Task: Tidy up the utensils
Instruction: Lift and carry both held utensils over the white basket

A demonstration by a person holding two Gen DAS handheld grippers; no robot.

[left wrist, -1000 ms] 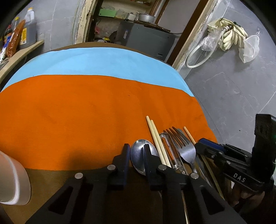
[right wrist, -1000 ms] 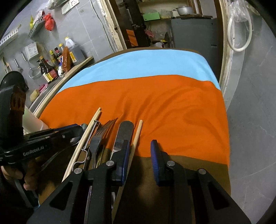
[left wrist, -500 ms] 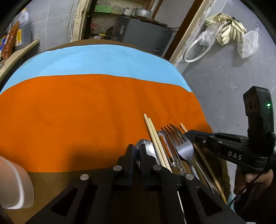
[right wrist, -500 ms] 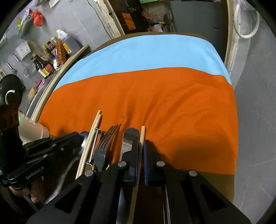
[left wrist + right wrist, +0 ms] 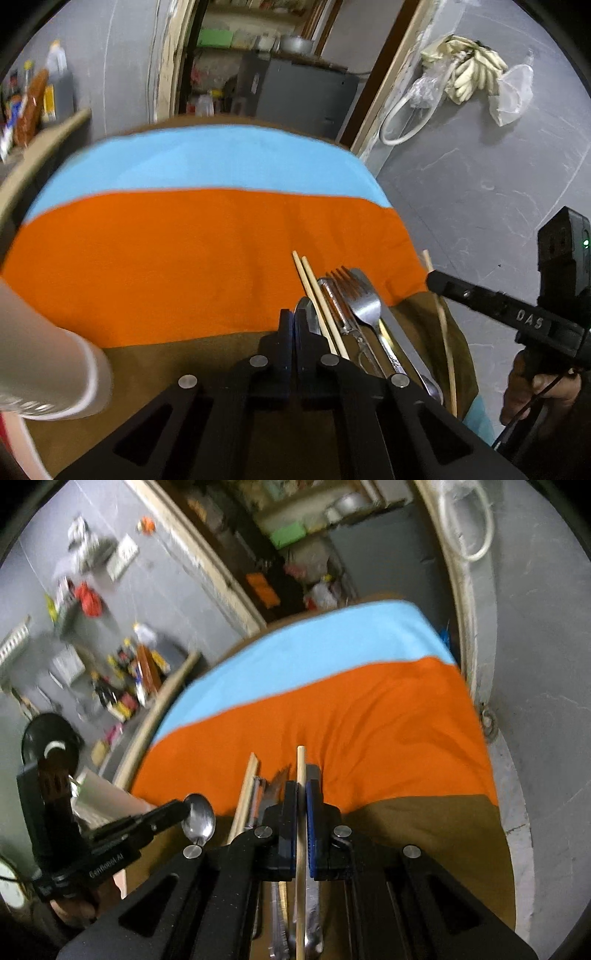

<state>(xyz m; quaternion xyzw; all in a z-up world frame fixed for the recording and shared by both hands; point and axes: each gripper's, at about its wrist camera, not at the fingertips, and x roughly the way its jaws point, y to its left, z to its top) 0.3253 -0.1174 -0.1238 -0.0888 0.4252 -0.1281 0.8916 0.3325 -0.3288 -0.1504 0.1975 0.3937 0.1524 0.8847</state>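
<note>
My left gripper [image 5: 294, 322] is shut on a steel spoon [image 5: 308, 314], whose bowl shows just right of its fingers; in the right wrist view the spoon [image 5: 199, 819] hangs lifted off the table. My right gripper [image 5: 303, 792] is shut on a single wooden chopstick [image 5: 301, 768], raised above the cloth. From the left wrist view that chopstick [image 5: 445, 332] slants down from the right gripper [image 5: 431, 281]. A pair of chopsticks [image 5: 314, 291], a peeler [image 5: 334, 306], a fork [image 5: 364, 301] and a knife lie side by side at the cloth's near edge.
An orange and blue cloth [image 5: 184, 243] covers the brown table [image 5: 177, 354]. A white cup [image 5: 48, 362] stands at the near left. A shelf with bottles [image 5: 133, 679] runs along the left wall. Grey floor lies past the table's right edge.
Both grippers closed, the left on the spoon and the right on the single chopstick, then rose with them off the table. The right wrist rolled.
</note>
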